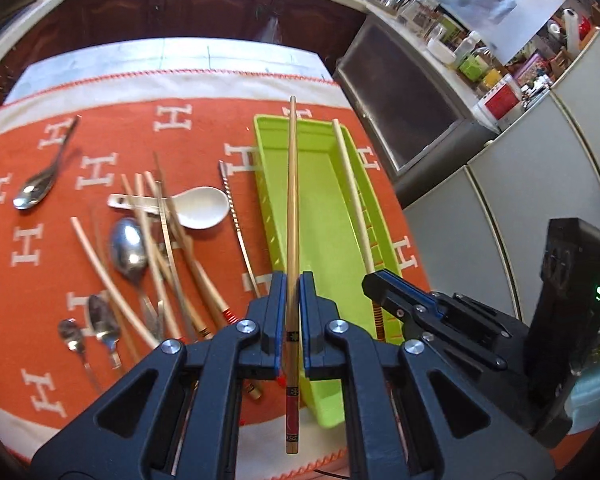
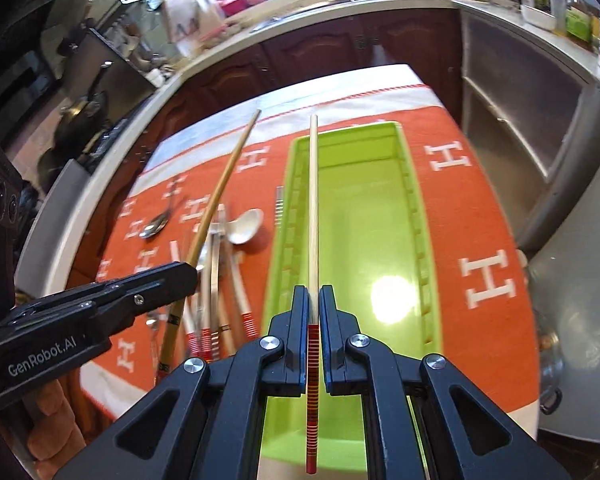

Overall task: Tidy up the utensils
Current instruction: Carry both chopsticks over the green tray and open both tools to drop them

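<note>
Your left gripper (image 1: pixel 293 304) pinches 1 brown chopstick (image 1: pixel 292 200), your right gripper (image 2: pixel 314 312) 1 pale chopstick (image 2: pixel 313 208); both are light, stiff, slippery. Hold near the banded ends over the green tray (image 2: pixel 416 216).

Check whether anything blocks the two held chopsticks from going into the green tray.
Nothing visible does. The green tray lies open and empty below the pale chopstick; the darker chopstick hangs over its left rim.

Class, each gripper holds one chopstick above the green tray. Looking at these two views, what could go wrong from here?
1. Both the left gripper and right gripper pinch near the decorated ends, so the brown chopstick and pale chopstick may pivot.
2. The brown chopstick's tip may miss the green tray.
</note>
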### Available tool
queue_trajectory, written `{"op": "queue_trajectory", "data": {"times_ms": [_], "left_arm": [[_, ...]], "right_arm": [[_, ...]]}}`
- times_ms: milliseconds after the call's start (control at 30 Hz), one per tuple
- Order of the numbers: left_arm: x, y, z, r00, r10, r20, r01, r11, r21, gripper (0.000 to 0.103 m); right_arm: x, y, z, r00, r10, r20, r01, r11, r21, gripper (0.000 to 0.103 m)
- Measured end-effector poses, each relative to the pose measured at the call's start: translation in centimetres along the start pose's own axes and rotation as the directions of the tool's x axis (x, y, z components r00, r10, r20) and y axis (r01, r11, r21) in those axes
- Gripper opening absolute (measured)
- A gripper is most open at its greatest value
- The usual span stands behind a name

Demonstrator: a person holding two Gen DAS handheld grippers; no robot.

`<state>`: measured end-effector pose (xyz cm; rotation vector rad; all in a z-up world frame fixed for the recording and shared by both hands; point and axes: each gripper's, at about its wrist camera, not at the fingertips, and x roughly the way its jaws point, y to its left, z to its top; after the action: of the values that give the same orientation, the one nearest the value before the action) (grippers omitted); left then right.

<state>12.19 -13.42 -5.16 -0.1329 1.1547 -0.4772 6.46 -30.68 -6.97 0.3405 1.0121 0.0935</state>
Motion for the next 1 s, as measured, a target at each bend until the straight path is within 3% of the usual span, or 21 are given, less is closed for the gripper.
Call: {"op": "queue_trajectory", "data": {"times_ms": [333, 433, 533, 733, 800, 900, 1000], "left_arm": [[5.4, -0.3, 1.2, 0.995, -0.048, -0.085, 0.044, 0.998, -0.052, 0.004], [5.9, -0.7, 0.8, 0.995, -0.038, -0.094, 0.035, 0.999, -0.036, 0.005], [5.6, -0.9, 0.2, 0.996, -0.005, -0.093, 0.004, 1.0, -0.01, 0.005], [2.4, 0.5, -1.5, 0.997, 0.063, -0.048, -0.062, 0.998, 0.023, 0.005], [1.2, 1.2, -2.1, 0.995, 0.098, -0.025, -0.097, 0.995, 0.035, 0.012], [-0.7, 2.7, -3.1, 0.99, 0.14, 0.012, -0.141, 0.99, 0.028, 0.034], [-2.8, 4.6, -4.2, 0.979, 0.195, 0.053, -0.196, 0.98, 0.016, 0.037]], "right_arm": [[3.5, -2.6, 0.7, 0.993, -0.094, -0.071, 0.096, 0.995, 0.015, 0.006], [4.3, -3.1, 0.8, 0.99, -0.103, -0.097, 0.108, 0.993, 0.045, 0.013], [4.3, -3.5, 0.6, 0.99, -0.111, -0.091, 0.117, 0.991, 0.062, 0.026], [2.8, -2.7, -0.6, 0.991, -0.114, -0.071, 0.118, 0.991, 0.059, 0.026], [2.5, -2.2, -1.1, 0.991, -0.11, -0.069, 0.114, 0.992, 0.055, 0.026], [2.1, -1.3, -1.8, 0.993, -0.096, -0.065, 0.099, 0.994, 0.046, 0.026], [1.7, -0.3, -2.5, 0.995, -0.082, -0.063, 0.084, 0.996, 0.032, 0.026]]}}
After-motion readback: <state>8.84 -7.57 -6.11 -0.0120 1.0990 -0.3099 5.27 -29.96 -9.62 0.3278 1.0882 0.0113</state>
